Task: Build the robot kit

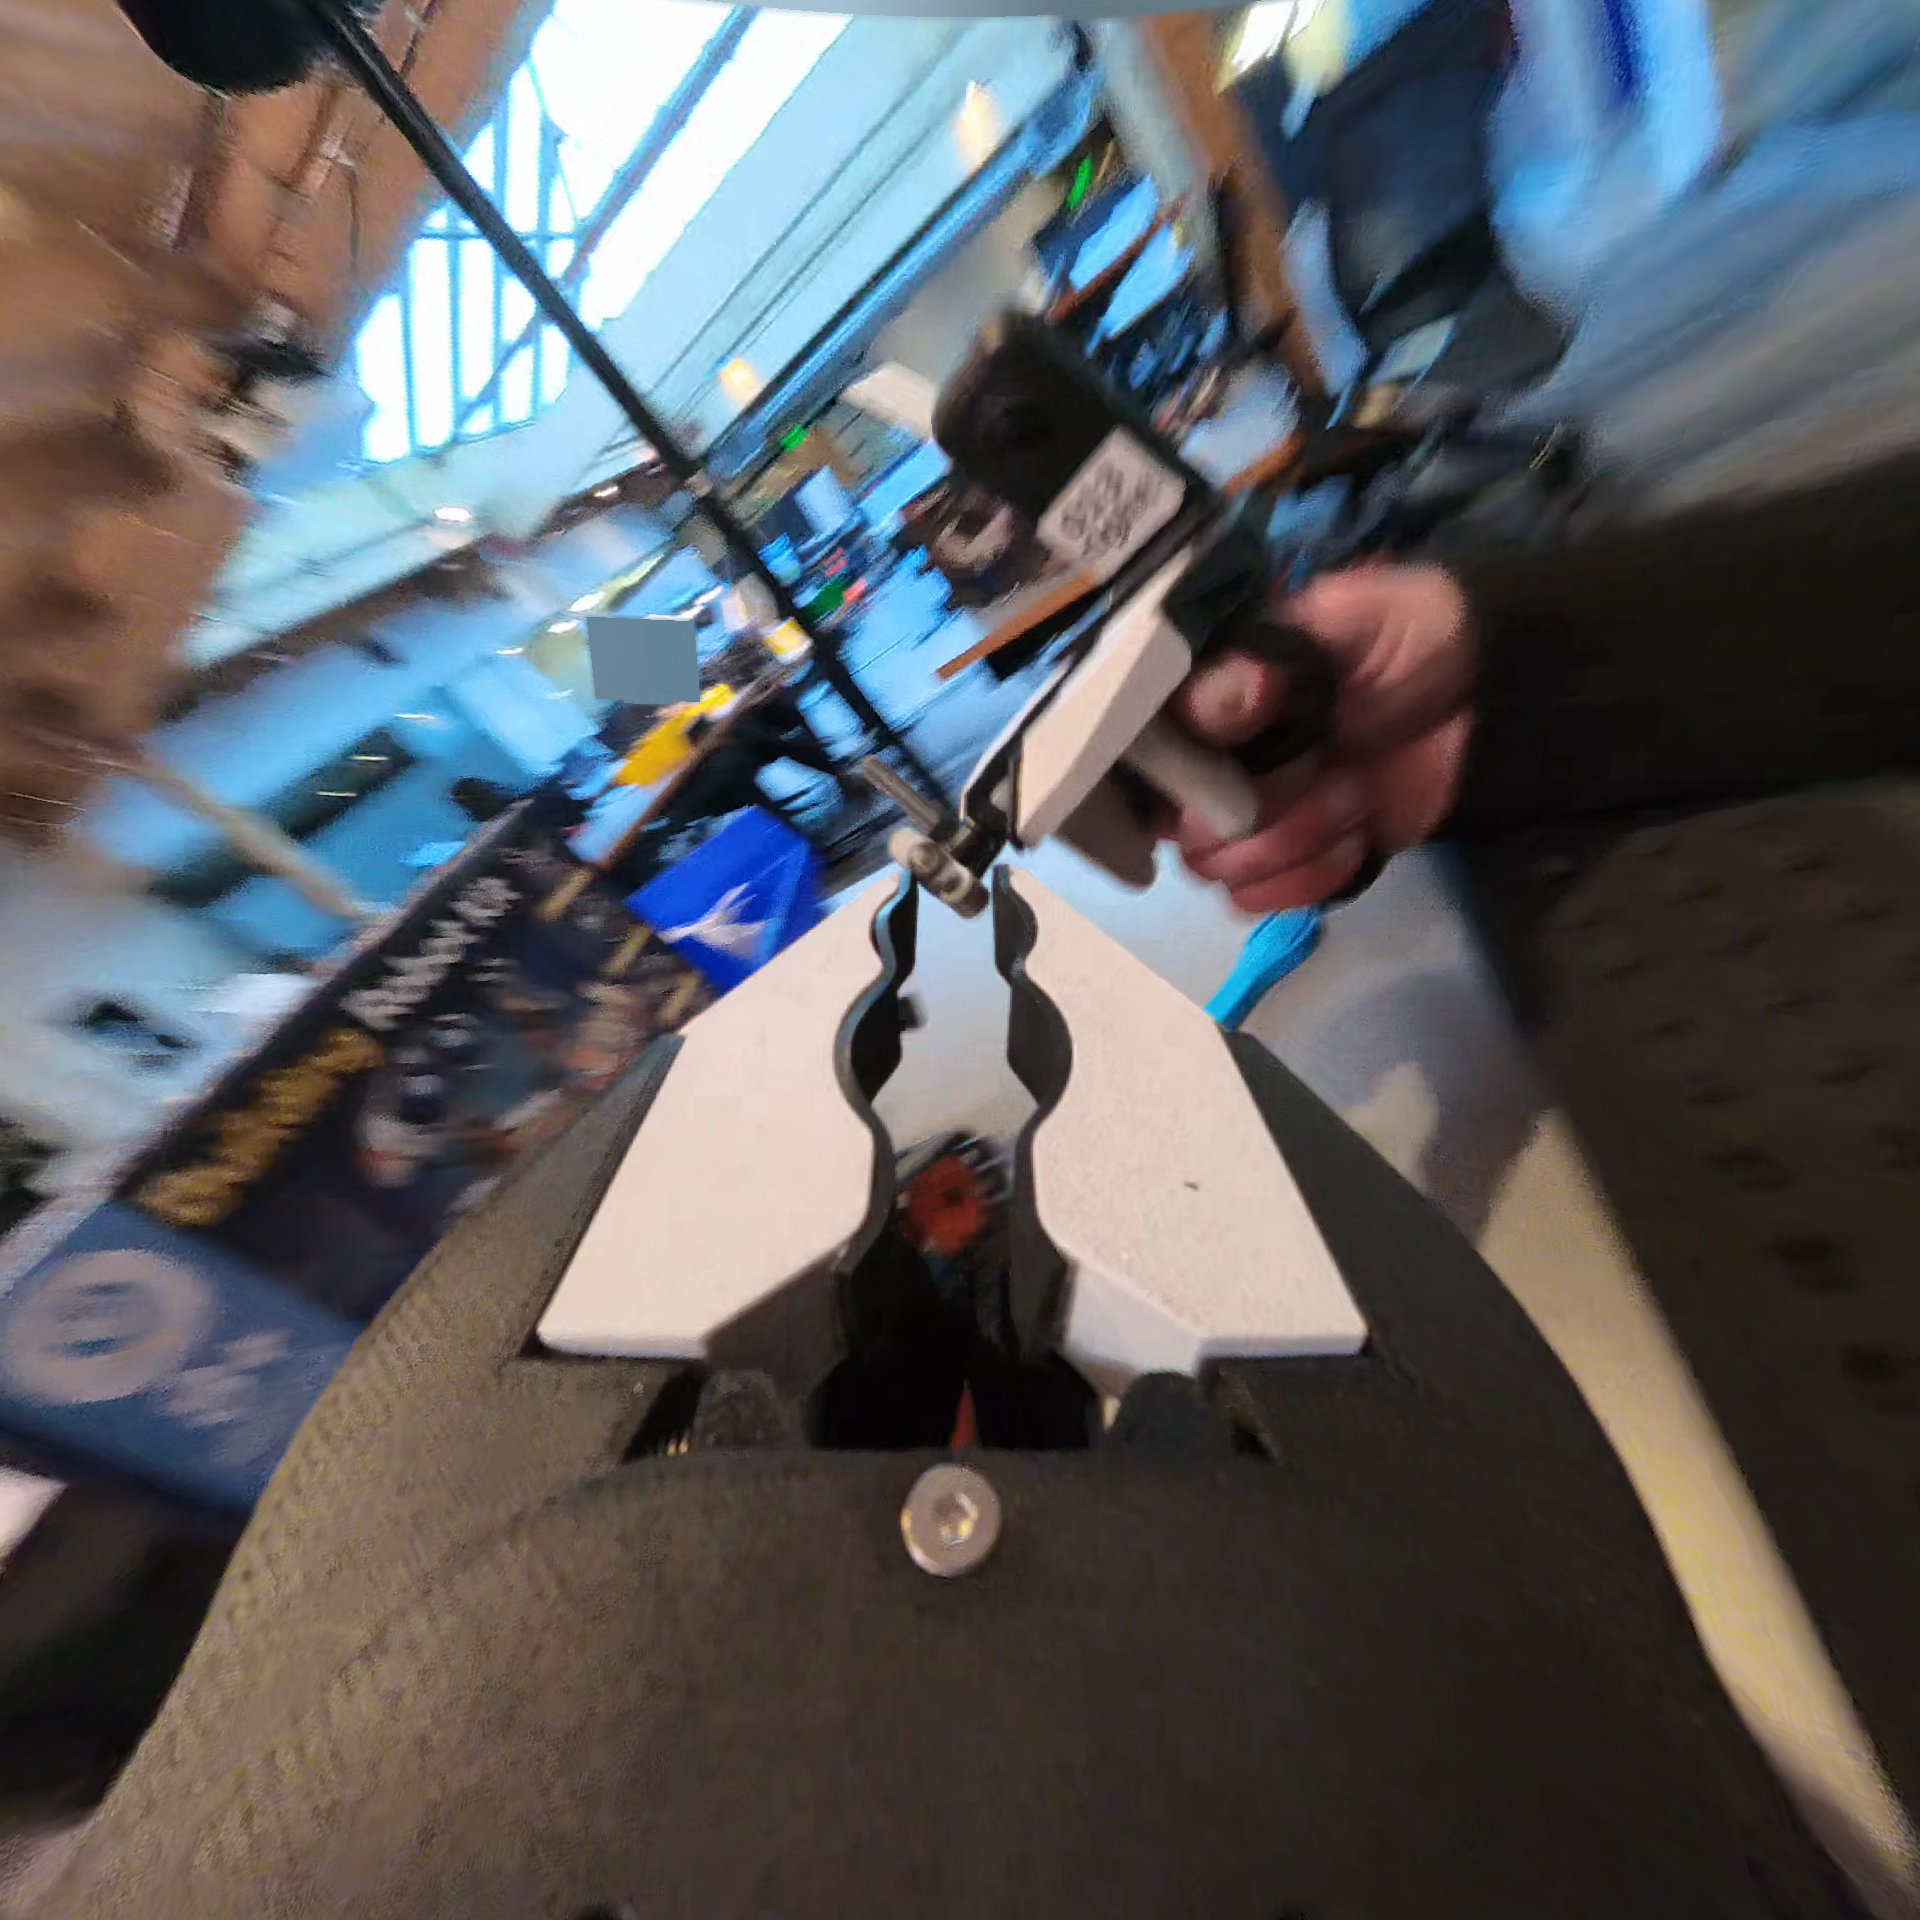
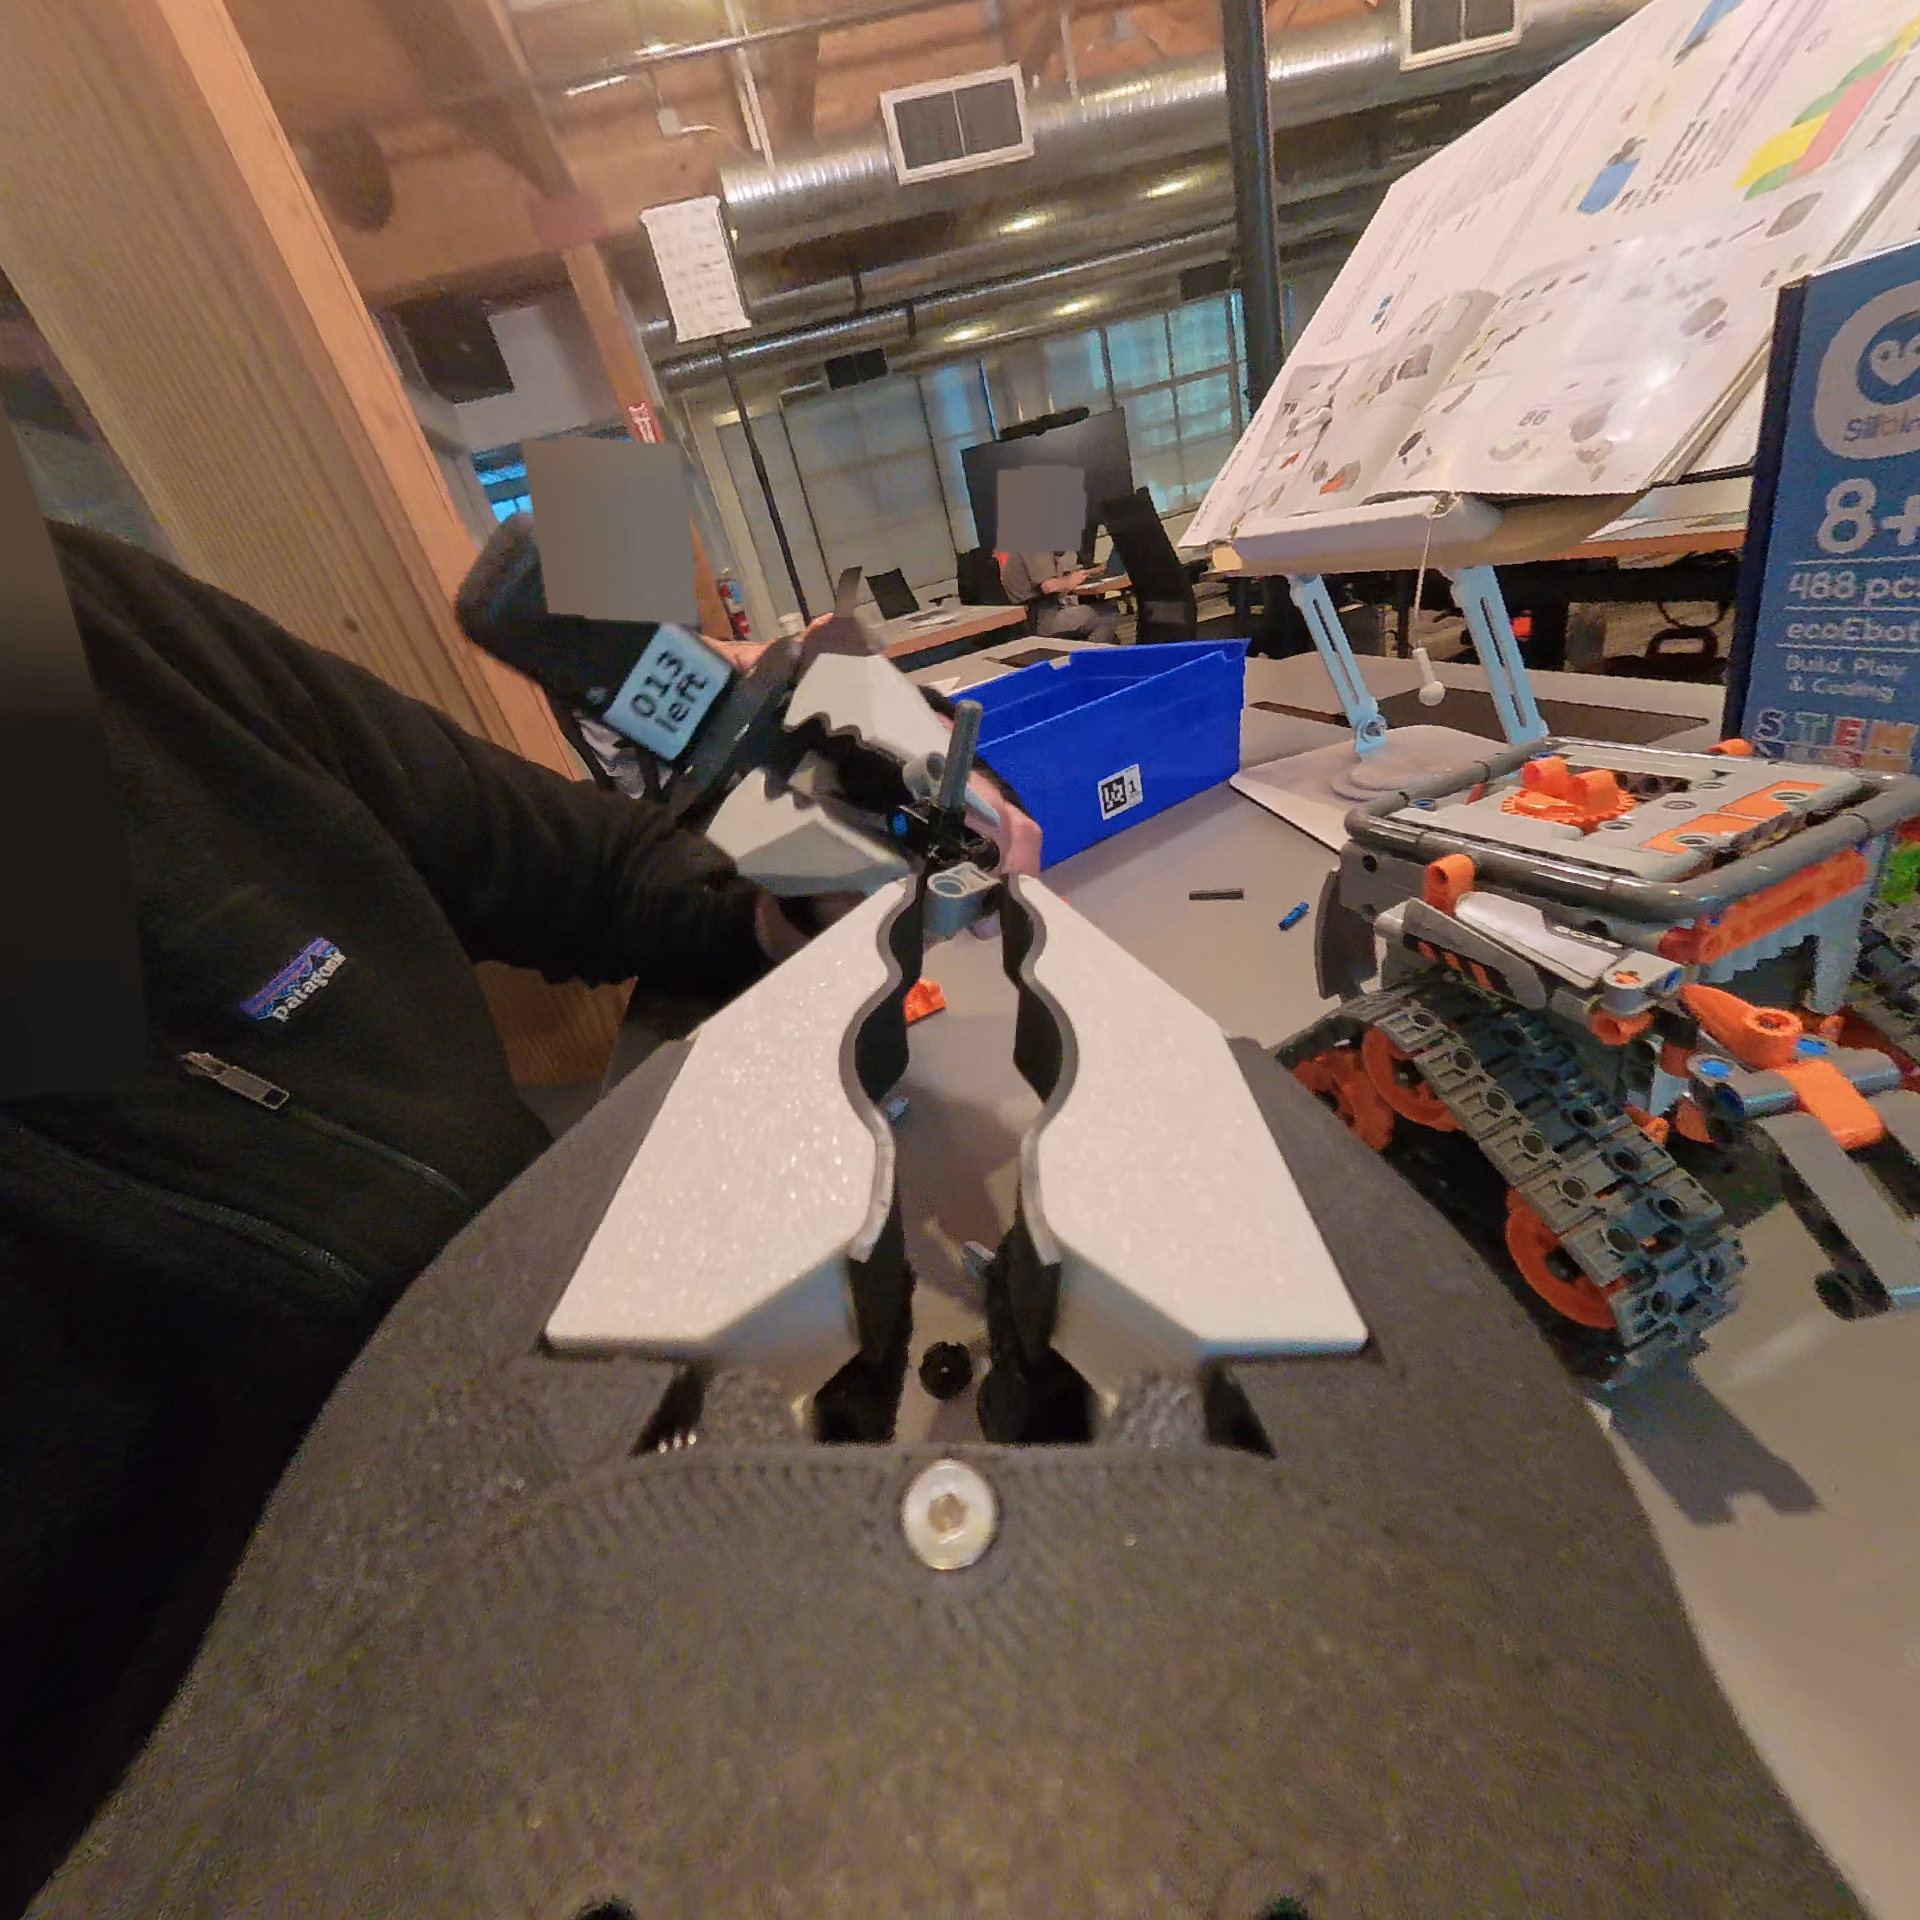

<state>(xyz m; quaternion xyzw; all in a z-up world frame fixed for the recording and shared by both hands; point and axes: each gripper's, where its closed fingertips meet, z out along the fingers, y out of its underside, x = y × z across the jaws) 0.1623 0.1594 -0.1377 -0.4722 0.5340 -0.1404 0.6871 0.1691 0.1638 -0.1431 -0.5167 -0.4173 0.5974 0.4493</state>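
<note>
A person's black fleece jacket (image 2: 260, 883), with a small sewn logo patch on the chest, fills the space left of the grey-and-orange tracked brick vehicle (image 2: 1558, 1039). The vehicle stands on a grey table (image 2: 1143, 883). Behind and above it, an open printed instruction booklet (image 2: 1507, 312) rests on a pale-blue stand (image 2: 1340, 665). Just behind it to the right is a blue cardboard box (image 2: 1829, 571) with white lettering. Left of it, farther back, sits a blue plastic bin (image 2: 1122, 738) with a white square code sticker.

The left gripper (image 2: 925, 821), left of the vehicle and raised off the table, bears a pale-blue lettered tag. Its jaws are narrow and seem to pinch a small black connector (image 2: 935, 821) from which a dark grey axle (image 2: 961, 748) stands up. In its own blurred view, the left gripper (image 1: 951, 888) shows only a slim gap at the tips.

The right gripper (image 2: 958, 904) meets it tip to tip, jaws narrowly closed on a small light-grey connector (image 2: 956, 899) just below the black one. Seen from the left view, the right gripper (image 1: 982, 831) carries a white code sticker and is held by a hand (image 1: 1340, 727).

Between the grippers and the vehicle lie a black pin (image 2: 1216, 894) and a blue pin (image 2: 1294, 914).
</note>
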